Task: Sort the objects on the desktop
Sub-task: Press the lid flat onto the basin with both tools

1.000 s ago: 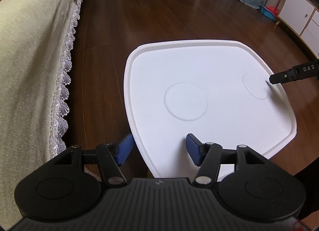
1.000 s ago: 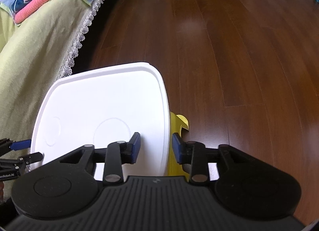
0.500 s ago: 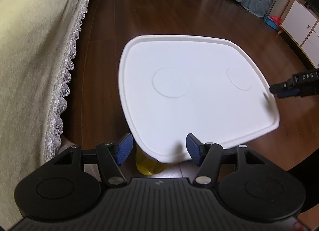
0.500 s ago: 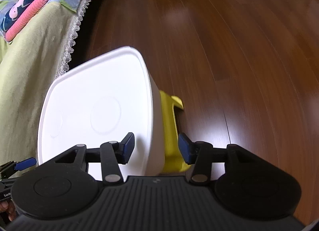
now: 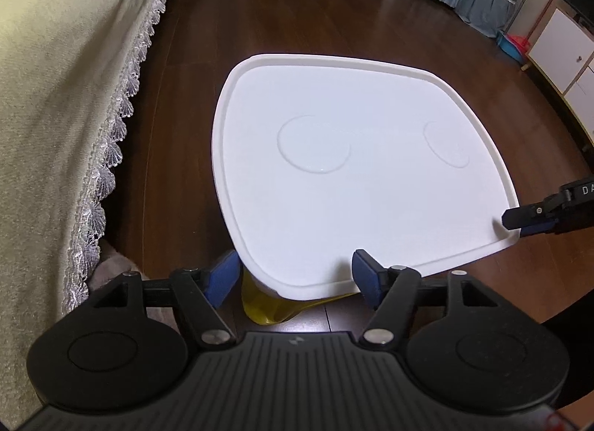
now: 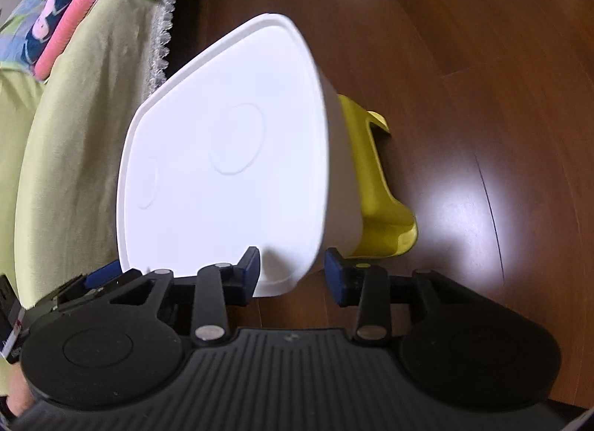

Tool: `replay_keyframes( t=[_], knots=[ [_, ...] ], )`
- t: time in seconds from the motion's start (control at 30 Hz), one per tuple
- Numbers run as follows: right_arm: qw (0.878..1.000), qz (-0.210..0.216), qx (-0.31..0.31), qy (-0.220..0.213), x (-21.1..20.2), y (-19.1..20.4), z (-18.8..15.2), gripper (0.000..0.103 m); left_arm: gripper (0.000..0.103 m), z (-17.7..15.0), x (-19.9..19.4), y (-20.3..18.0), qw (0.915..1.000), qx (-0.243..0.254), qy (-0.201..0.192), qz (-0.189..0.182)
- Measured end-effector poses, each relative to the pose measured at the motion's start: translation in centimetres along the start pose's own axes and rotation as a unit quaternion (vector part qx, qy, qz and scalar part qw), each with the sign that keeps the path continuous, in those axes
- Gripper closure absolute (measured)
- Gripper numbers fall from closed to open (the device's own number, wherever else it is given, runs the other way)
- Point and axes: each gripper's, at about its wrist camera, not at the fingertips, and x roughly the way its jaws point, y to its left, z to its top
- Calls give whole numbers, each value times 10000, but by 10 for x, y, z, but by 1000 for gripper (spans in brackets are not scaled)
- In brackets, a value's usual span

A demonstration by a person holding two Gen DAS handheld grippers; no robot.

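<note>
floor (image 5: 193,70): dark wood, the widest thing we see. bed cover (image 5: 55,115): pale green with lace trim, along the left. table (image 5: 334,204): white top with a raised rim and two round dents, on a yellow base (image 6: 375,185); nothing lies on it that we can see. left gripper (image 5: 293,276): we hold it released, blue pads wide apart, straddling the table's near corner. right gripper (image 6: 291,271): we hold it released too, jaws spread at the table's right near corner, holding nothing.
</note>
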Motion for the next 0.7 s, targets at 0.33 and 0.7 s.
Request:
replay_keyframes(
  t=[0.33, 0.7],
  knots=[
    [9996, -208, -125, -108, -3, 7, 2, 68, 36, -6, 1, -2, 9999, 69, -15, -90],
    [9993, -271, -157, -188, -2, 7, 3, 68, 36, -8, 0, -8, 10000, 65, 2, -60]
  ],
)
